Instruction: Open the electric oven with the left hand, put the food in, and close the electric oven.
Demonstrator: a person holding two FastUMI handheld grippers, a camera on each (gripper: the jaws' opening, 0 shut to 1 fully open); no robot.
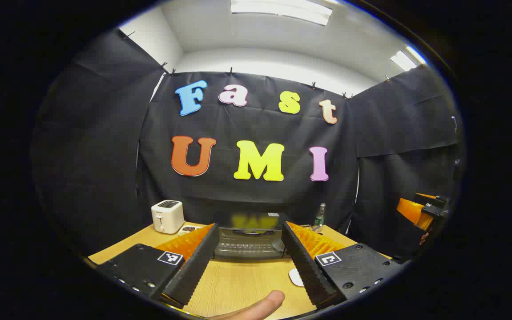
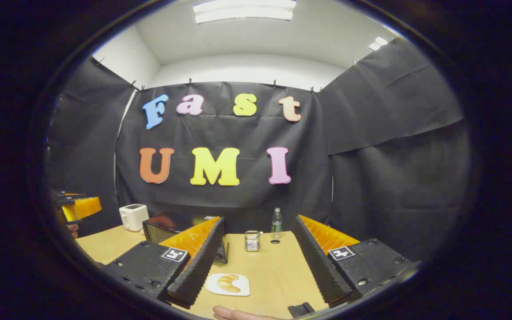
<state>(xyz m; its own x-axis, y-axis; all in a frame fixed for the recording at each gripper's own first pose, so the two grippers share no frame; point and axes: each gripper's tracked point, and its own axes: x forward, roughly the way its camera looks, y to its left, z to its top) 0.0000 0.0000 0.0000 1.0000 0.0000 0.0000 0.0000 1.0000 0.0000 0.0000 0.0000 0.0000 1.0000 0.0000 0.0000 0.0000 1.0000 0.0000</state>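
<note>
While both hand-held tools hang above the wooden table (image 1: 238,284), the left gripper (image 1: 249,262) has its fingers spread wide with nothing between them, a fingertip (image 1: 264,304) of the holding hand showing at the lower edge of the left gripper view. Straight ahead between those fingers stands the electric oven (image 1: 249,242), door closed, at the table's far side. Further items: a white toaster (image 1: 167,216) at the far left corner, a small dish (image 1: 188,229) beside it, and a bottle (image 1: 320,216) right of the oven. The right gripper (image 2: 260,266) is likewise spread and empty; between its fingers, near the table's front edge, lies a white plate (image 2: 213,288) bearing the food, a croissant (image 2: 229,282). Beyond stand a glass jar (image 2: 252,240) and a bottle cap. Black cloth (image 2: 371,155) walls the booth; above are white walls and a ceiling light (image 2: 244,10).
</note>
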